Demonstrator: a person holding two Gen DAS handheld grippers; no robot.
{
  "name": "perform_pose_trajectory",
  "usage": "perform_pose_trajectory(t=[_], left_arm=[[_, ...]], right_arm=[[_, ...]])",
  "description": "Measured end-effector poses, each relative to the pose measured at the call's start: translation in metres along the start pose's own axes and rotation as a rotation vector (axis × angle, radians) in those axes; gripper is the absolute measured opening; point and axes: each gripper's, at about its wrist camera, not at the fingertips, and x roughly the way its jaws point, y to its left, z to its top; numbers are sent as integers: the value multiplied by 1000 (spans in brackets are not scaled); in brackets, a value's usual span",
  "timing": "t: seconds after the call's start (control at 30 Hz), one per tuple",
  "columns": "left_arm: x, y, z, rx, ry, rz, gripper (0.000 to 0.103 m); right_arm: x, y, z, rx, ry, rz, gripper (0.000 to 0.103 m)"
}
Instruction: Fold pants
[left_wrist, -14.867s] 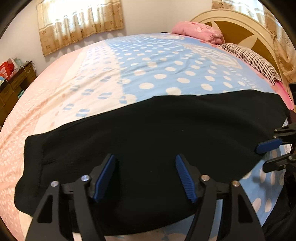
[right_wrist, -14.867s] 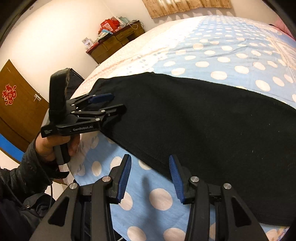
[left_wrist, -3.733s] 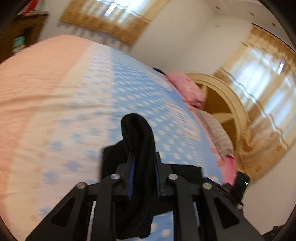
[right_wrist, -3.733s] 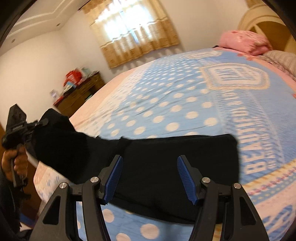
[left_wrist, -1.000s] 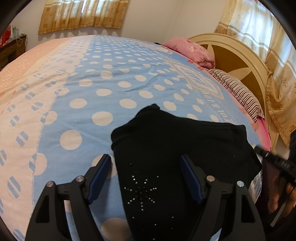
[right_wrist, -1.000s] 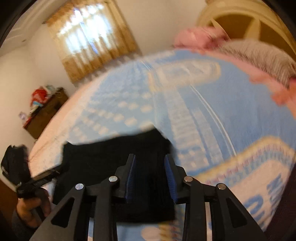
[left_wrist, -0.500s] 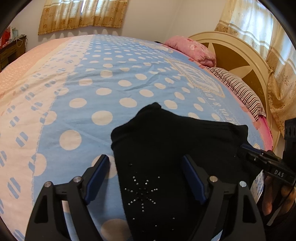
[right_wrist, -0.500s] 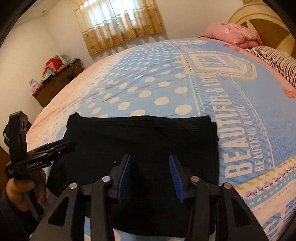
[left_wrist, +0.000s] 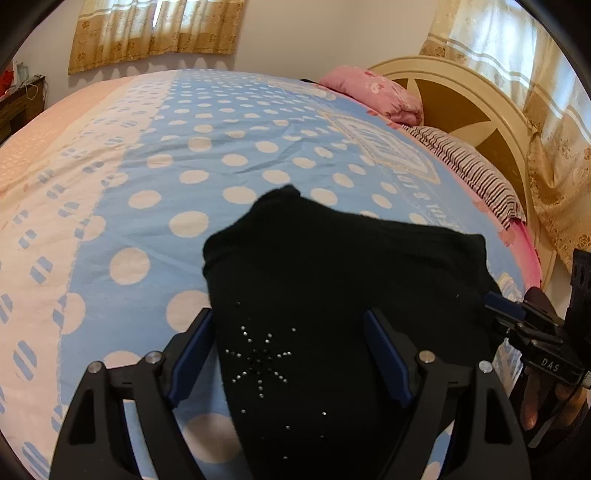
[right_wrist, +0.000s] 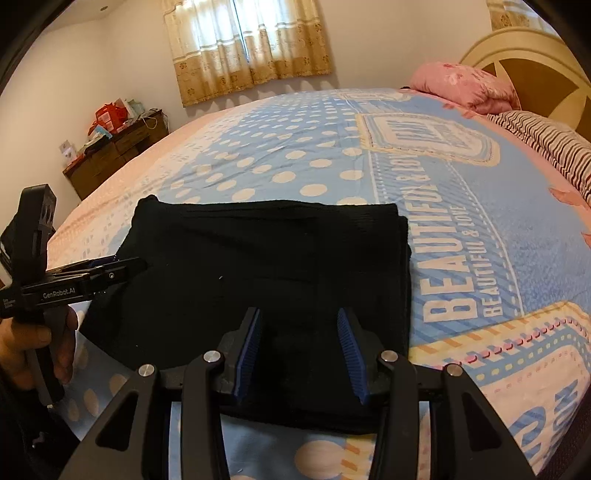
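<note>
Polka-dot bed (right_wrist: 295, 155), pants (right_wrist: 273, 273) folded into compact rectangle at near edge. Left gripper (left_wrist: 291, 354) jaws released wide over rhinestone end, right gripper (right_wrist: 299, 343) jaws part-open, gripping nothing; probably squaring up the last fold.

Both wrist cameras look steeply down, close over the bed (left_wrist: 155, 155). They share the folded pants (right_wrist: 273, 266), at six o'clock in each.
</note>
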Motion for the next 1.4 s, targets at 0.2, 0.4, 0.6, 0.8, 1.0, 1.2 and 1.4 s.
perform_pose_trajectory(t=[0.2, 0.4, 0.6, 0.8, 1.0, 1.2, 1.4], left_arm=[[-6, -2, -1, 4, -5, 9, 86], [-7, -8, 2, 35, -17, 8, 89], [3, 4, 1, -7, -4, -23, 96], [7, 9, 2, 2, -18, -54, 100], [5, 11, 2, 14, -11, -67, 95], [5, 10, 5, 24, -9, -114, 69], [-2, 20, 2, -7, -38, -139, 22]], right_arm=[[-18, -13, 8, 72, -34, 35, 46], [-12, -42, 18, 183, -29, 37, 55], [11, -66, 15, 298, 28, 110, 55], [14, -66, 12, 306, 21, 129, 55], [19, -60, 11, 282, 19, 148, 55], [17, -61, 15, 313, 15, 229, 25], [-3, -31, 26, 197, -22, 234, 23]])
